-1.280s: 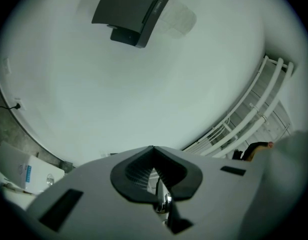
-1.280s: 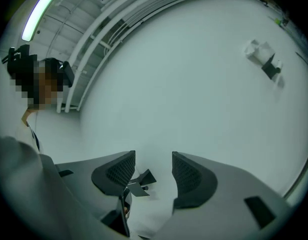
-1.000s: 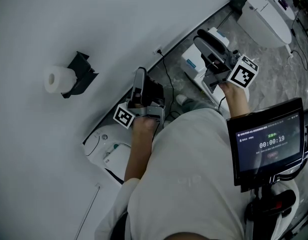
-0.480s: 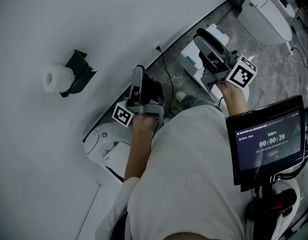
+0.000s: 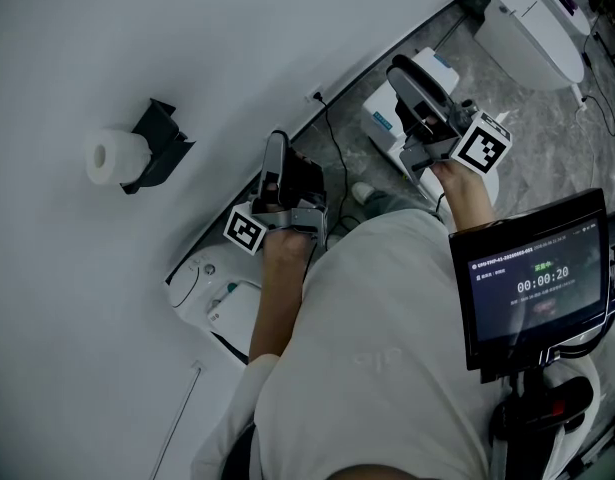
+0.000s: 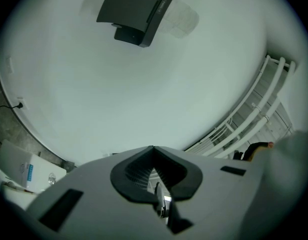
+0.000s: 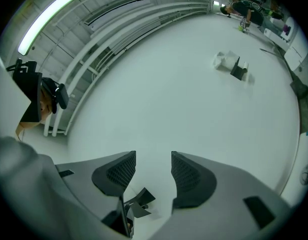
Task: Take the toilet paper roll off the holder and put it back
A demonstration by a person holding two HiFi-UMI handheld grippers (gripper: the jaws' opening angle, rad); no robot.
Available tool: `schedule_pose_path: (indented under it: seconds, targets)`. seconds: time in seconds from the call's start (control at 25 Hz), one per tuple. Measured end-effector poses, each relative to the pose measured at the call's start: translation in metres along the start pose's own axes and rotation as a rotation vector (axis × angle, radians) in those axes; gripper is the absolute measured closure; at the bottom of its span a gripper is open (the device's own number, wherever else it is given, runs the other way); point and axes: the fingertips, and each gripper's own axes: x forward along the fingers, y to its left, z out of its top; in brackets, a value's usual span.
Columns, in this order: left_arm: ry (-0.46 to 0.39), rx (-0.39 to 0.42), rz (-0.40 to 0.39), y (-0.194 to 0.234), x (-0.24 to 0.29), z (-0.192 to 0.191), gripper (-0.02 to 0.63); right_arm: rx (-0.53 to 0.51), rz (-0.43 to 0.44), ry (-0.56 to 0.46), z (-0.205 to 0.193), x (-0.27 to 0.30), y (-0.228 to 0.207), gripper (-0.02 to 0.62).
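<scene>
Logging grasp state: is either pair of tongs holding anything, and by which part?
Nothing is held. The left tongs are shut on nothing, the right tongs open and empty; the toilet paper roll sits on its holder.

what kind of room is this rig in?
Probably a bathroom or a bathroom test space: a toilet paper roll on a black wall holder, and a white toilet on the marbled floor.
</scene>
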Motion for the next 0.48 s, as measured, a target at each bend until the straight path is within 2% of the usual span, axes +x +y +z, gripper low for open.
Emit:
schedule_pose_path:
  seconds: [0.36,0.48]
  targets:
    - [-0.003,0.002,0.000,0.0007,-0.0012,0.0019,0.600,0.007,0.000,0.015,-0.0048,0.0020,-0.0015,0.362]
    - [-0.003,0.001,0.002,0.0014,-0.0020,0.0028,0.600,0.017,-0.029,0.022,-0.0075,0.0003,-0.0062,0.362]
